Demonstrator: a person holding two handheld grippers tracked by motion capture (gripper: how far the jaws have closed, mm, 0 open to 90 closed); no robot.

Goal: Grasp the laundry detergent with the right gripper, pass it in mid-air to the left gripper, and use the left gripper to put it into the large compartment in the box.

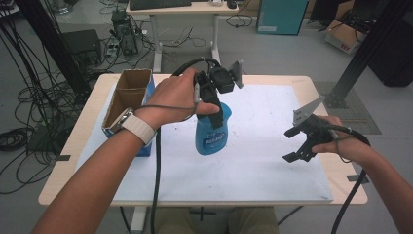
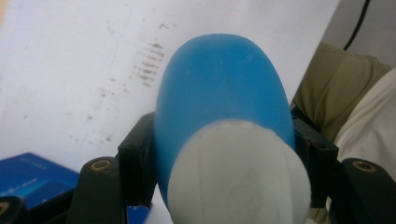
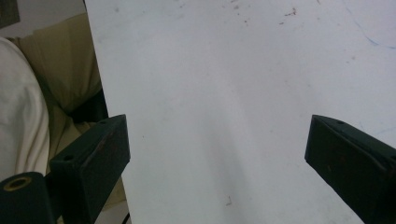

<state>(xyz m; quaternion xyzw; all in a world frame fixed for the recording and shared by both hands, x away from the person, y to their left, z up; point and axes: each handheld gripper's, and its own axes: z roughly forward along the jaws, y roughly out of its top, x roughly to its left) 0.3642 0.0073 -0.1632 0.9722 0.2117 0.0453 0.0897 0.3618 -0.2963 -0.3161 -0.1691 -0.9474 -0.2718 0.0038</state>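
Rounded and smooth, a blue plastic bottle (image 2: 219,93) with a matte white cap (image 2: 238,172) sits clamped in the left gripper (image 1: 214,105), lifted above the scuffed white mat (image 1: 263,161) beside a cardboard box (image 1: 127,100). Its label is too small to read. Off to the right, the right gripper (image 1: 299,145) hangs over bare mat, jaws spread wide and empty.

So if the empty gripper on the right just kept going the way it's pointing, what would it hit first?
Most likely the white sheet on the table. The right gripper has its jaws open with nothing between them, and its own view looks along them onto bare sheet. The blue bottle sits off to the side, in the left gripper.
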